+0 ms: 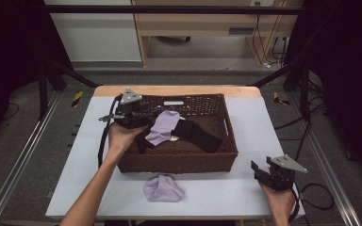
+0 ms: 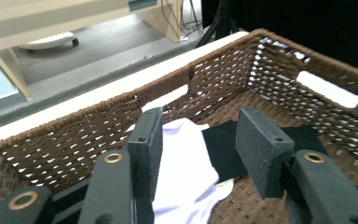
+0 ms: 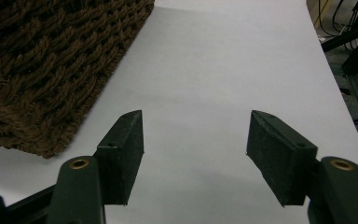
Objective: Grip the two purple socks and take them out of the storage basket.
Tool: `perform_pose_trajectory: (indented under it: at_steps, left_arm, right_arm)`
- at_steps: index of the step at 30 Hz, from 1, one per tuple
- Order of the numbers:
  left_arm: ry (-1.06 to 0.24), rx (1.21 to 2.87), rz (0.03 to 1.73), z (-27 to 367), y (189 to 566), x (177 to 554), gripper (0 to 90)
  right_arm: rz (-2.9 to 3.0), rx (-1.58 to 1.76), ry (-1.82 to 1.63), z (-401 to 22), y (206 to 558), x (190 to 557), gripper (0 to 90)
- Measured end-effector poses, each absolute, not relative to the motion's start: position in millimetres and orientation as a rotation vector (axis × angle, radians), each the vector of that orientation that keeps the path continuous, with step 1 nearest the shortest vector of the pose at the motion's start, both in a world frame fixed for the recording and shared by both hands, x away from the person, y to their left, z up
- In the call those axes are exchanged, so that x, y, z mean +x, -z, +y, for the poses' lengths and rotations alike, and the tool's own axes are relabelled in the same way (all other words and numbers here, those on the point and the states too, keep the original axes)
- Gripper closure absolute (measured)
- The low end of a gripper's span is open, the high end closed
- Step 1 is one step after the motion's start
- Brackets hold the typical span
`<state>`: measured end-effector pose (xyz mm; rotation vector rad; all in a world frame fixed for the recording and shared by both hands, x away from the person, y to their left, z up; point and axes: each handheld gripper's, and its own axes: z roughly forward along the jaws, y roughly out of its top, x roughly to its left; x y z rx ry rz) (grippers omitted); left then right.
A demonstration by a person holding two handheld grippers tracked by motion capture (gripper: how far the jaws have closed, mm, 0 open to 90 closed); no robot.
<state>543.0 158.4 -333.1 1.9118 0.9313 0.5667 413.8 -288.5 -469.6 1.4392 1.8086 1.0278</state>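
Nearest me, a crumpled lilac cloth (image 1: 163, 189) lies on the tabletop (image 1: 226, 188) just in front of the wicker basket (image 1: 179, 162). My right tongs (image 1: 263, 173) rest near the tabletop's right edge, spread wide with nothing between them. Farther off, my left tongs (image 1: 141, 121) hang over the basket's left side, jaws apart and gripping nothing. Below them a second lilac cloth (image 1: 162, 127) lies beside a black cloth (image 1: 199, 134).

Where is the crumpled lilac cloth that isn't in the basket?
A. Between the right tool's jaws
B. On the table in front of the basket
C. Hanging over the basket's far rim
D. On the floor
B: the crumpled lilac cloth lies on the table, just in front of the basket.
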Motion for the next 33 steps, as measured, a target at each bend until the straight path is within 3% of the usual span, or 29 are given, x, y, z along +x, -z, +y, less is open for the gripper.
perform_pose_trajectory:
  at_steps: [15, 33]
  left_arm:
    - [-0.542, 2.049, 1.024, 143, 376, 585, 48.9]
    - [-0.463, 2.21, 1.051, 132, 403, 595, 45.1]
  right_arm:
    - [1.814, 1.445, -1.029, -288, 470, 414, 36.9]
    - [1.824, 1.447, -1.022, -286, 471, 415, 37.2]
